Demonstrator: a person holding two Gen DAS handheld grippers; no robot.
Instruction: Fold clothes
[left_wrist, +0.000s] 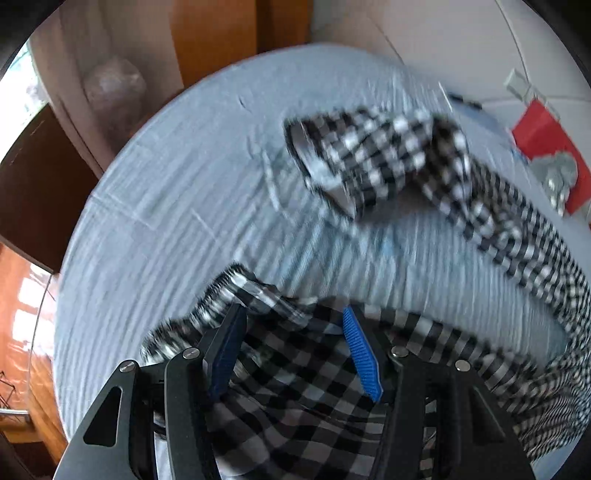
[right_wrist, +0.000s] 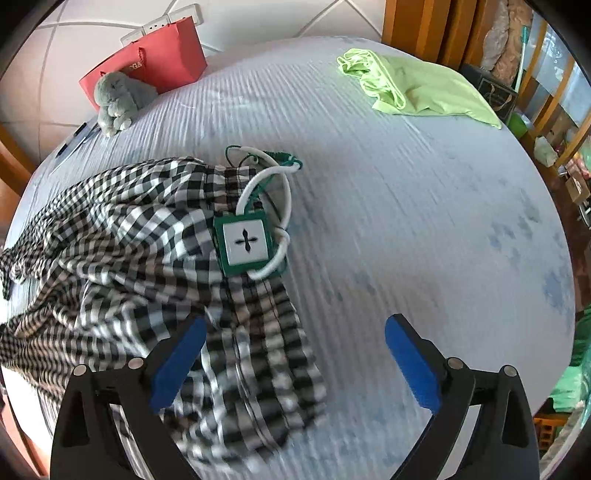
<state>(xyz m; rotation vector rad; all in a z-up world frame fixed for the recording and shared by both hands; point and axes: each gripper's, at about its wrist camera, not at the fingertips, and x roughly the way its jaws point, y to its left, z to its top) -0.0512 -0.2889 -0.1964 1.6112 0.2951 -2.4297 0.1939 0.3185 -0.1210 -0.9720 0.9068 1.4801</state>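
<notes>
A black-and-white checked garment (right_wrist: 129, 240) lies crumpled on the pale blue striped bed sheet (right_wrist: 406, 221). A green and white square tag (right_wrist: 245, 242) with a white cord rests on it. My right gripper (right_wrist: 295, 321) is open wide above the garment's near edge, its left finger over the fabric and its right finger over bare sheet. In the left wrist view, my left gripper (left_wrist: 291, 312) hangs over another part of the checked garment (left_wrist: 295, 387). Its jaws stand apart, with fabric lying loose between them. A folded-over section (left_wrist: 369, 158) lies farther off.
A light green garment (right_wrist: 417, 88) lies at the far right of the bed. A red paper bag (right_wrist: 147, 62) and a grey plush toy (right_wrist: 118, 98) stand at the far left edge. Wooden furniture (left_wrist: 214, 37) surrounds the bed.
</notes>
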